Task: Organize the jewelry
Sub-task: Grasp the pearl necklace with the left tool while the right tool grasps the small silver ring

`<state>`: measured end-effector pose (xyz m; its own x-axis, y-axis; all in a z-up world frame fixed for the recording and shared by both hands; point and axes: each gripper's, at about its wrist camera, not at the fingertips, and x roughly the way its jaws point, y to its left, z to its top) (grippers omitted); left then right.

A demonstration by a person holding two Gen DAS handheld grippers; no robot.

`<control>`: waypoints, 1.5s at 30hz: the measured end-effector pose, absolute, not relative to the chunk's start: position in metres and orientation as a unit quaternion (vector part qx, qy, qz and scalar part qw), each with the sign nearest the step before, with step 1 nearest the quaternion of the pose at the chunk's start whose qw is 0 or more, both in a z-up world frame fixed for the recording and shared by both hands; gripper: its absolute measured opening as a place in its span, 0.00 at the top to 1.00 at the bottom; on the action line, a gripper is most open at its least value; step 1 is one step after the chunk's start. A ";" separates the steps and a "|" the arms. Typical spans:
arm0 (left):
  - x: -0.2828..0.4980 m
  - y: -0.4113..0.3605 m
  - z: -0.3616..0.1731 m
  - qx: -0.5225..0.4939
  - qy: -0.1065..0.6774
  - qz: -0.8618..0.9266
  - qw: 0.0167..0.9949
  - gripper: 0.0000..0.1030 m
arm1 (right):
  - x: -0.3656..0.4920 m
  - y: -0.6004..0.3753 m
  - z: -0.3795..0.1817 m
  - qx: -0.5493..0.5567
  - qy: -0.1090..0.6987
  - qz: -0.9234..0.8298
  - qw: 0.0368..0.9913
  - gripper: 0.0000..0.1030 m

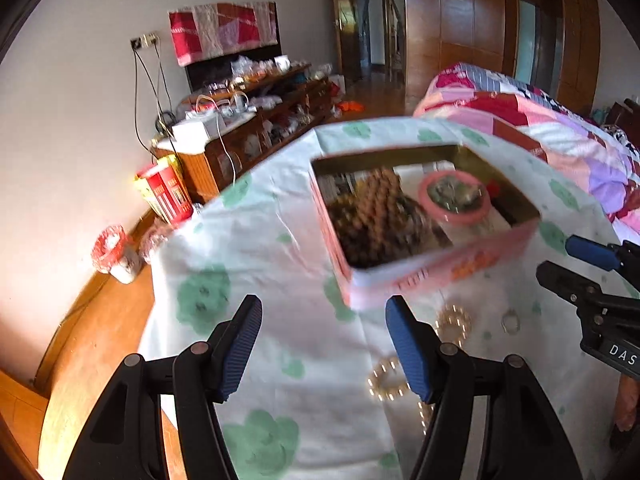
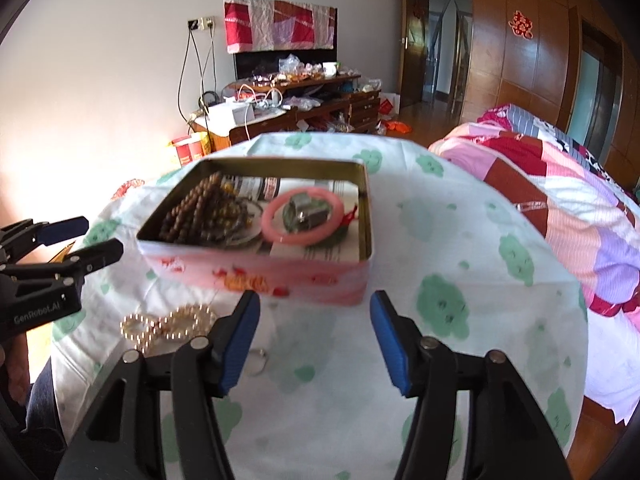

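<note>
1. Left wrist view, nearest: the left gripper [image 1: 324, 346] hangs with its jaws wide and nothing between them, above the cloth-covered tabletop [image 1: 280, 240]. Just right of its right finger lie two pearl bracelets [image 1: 388, 380], partly hidden behind that finger, and a small silver ring [image 1: 511, 322].
2. Right wrist view, nearest: the right gripper [image 2: 314, 340] is also spread and empty. Here the pearl bracelets [image 2: 168, 326] show whole, two loops touching, at lower left; the silver ring [image 2: 258, 362] peeks out beside the left finger.
3. Behind the jewelry stands the open pink tin [image 2: 256, 268], lidless. The right view shows its contents sharply: brown bead strands [image 2: 192, 212] at the left, a pink bangle [image 2: 303, 220] around a greenish piece. The left view blurs them.
4. Each camera catches the other gripper at its frame edge.
5. Farthest: a cluttered wooden cabinet [image 2: 320, 108] by the wall, and a patchwork quilt [image 2: 560, 184] on the bed.
</note>
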<state>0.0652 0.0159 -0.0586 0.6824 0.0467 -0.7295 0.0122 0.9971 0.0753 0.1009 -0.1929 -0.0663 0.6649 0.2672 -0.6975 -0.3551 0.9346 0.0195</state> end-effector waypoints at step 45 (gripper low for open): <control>0.065 -0.027 -0.086 0.026 0.443 -0.074 0.893 0.37 | 0.085 -0.192 -0.098 -0.096 0.432 0.182 0.878 0.78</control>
